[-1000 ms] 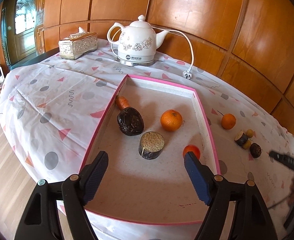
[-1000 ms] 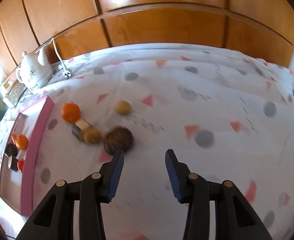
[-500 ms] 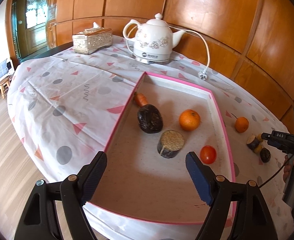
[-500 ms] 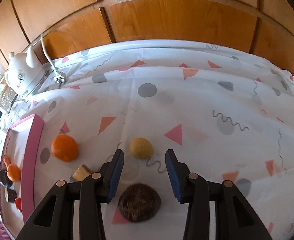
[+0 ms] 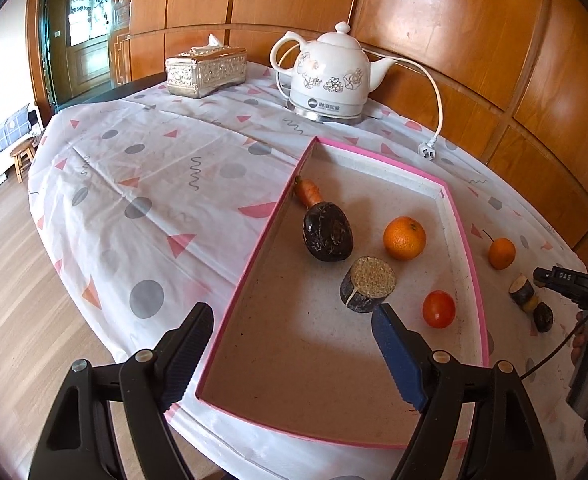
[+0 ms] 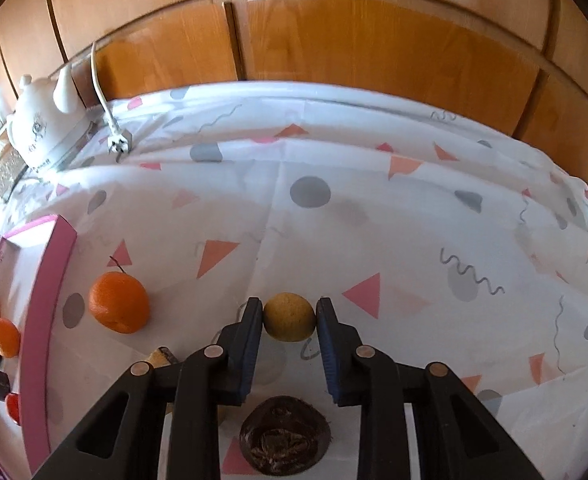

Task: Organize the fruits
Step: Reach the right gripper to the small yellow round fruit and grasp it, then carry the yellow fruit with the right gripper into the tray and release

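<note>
Right hand-held gripper pinched on a small round yellow fruit, blue ribbed pads touching both its sides, fruit resting on the desk. Just below, between the black arms, a dark wrinkled round fruit; to the left, an orange with a thin stem, a little apart from the pink tray wall. Wide bare stretch of smooth white cloth with grey dots and pink triangles to the right and ahead, up to the wooden panelling. Left hand-held gripper spread wide and holding nothing, hanging over the near end of the tray, one finger outside its left wall. Shallow rectangular tray, pale speckled floor, mostly bare near the camera; farther in, a small carrot, a glossy dark lump, a cut dark cylinder with grainy top, an orange and a red tomato, all apart from the right wall. Glazed white kettle and embossed tissue box near the far edge.
</note>
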A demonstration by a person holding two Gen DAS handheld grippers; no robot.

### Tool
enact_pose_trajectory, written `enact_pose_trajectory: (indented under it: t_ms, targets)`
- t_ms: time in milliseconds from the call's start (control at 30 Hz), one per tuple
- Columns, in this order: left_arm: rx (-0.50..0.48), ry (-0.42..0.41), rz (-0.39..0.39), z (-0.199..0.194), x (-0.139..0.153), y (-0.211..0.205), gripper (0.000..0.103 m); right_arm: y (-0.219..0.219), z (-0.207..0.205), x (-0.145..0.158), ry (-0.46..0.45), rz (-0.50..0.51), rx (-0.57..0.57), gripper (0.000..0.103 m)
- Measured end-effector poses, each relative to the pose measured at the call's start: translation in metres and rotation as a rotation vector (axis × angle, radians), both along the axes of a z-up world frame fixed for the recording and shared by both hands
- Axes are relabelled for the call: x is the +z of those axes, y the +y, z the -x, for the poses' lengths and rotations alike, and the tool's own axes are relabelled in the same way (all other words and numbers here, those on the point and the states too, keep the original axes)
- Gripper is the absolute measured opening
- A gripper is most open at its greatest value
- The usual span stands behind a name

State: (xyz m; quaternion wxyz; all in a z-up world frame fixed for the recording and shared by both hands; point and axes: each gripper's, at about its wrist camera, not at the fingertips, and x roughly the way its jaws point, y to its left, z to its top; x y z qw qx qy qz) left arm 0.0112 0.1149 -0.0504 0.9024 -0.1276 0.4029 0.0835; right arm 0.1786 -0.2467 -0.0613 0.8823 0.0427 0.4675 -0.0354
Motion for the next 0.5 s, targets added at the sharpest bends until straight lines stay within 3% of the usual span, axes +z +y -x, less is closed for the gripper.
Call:
enact_pose_trajectory:
  t_ms: [300, 500]
  targets:
    - [-0.011, -0.013, 0.006, 0.003, 0.003, -0.003, 0.084, 0.014, 0.031, 0.039, -0.110, -0.052, 0.059, 0.027]
    - [-0.018, -0.027, 0.011, 0.006, 0.007, -0.004, 0.085, 0.065, 0.062, 0.052, -0.124, -0.108, 0.262, 0.027]
